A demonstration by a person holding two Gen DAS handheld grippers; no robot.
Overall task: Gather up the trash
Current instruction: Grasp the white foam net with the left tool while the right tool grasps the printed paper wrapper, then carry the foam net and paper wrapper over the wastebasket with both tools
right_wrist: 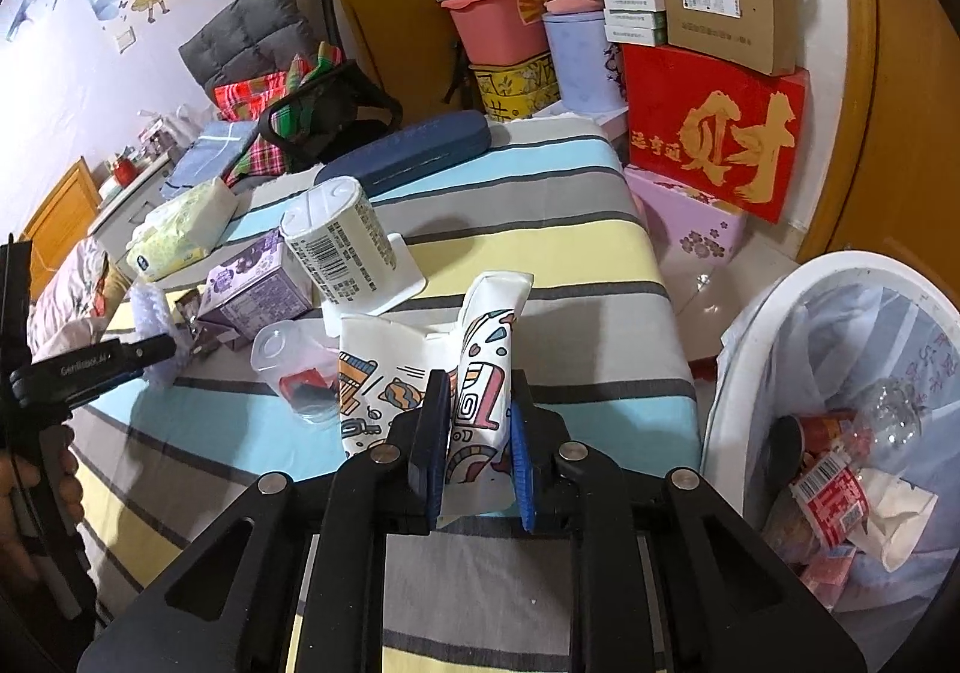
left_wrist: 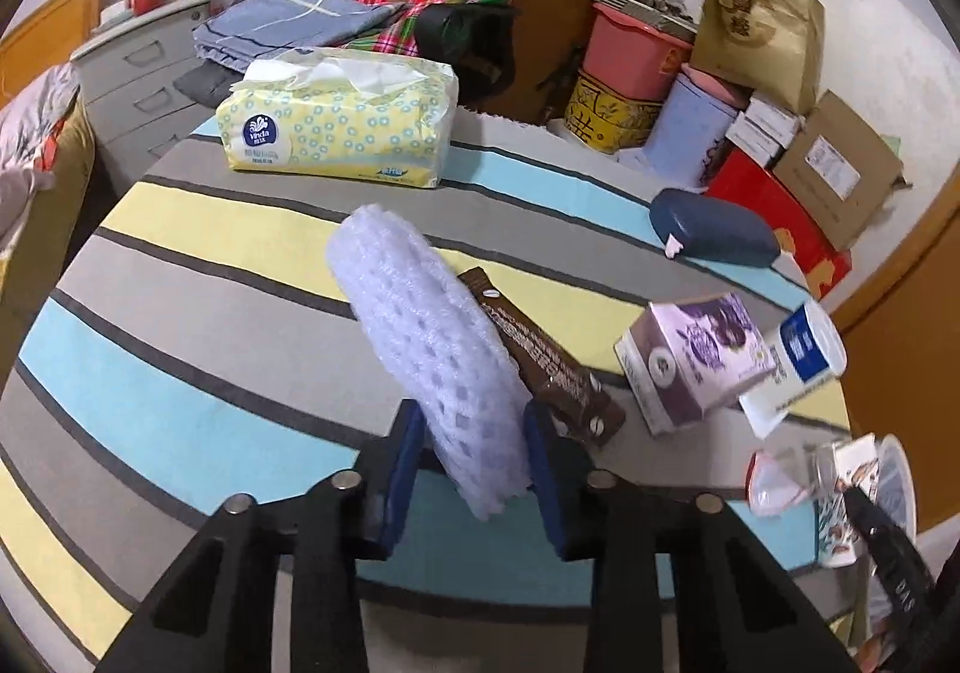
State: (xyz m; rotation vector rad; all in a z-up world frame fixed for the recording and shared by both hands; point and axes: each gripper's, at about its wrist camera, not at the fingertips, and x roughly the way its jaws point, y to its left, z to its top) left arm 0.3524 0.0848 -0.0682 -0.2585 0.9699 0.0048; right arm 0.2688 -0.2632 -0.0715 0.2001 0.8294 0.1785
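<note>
While I scan from the left, the tissue pack (left_wrist: 339, 118) lies flat at the far side of the striped cloth (left_wrist: 180, 253). My left gripper (left_wrist: 474, 469) is clamped on a white foam net (left_wrist: 432, 349); both blue pads press its sides, and its free end rises up and away over the cloth. A brown wrapper (left_wrist: 540, 361) lies just right of the net, touching it. Further right I see a purple carton (left_wrist: 690, 361) tipped on its side, with a white can (left_wrist: 804, 355) lying against it. A dark blue case (left_wrist: 714, 235) rests near the cloth's far right edge.

In the right wrist view, a clear cup (right_wrist: 294, 367) lies on its side on the cloth, left of my right gripper (right_wrist: 480, 451). That gripper is closed on a printed pouch (right_wrist: 486, 373); the pouch stands upright between the pads, its top bent over. A second printed pack (right_wrist: 372, 373) lies flat beside it. At far right, off the cloth's edge, the white bin (right_wrist: 750, 313) holds a liner (right_wrist: 900, 343) with a crushed bottle (right_wrist: 894, 409) and red-labelled wrappers (right_wrist: 834, 499) inside.
</note>
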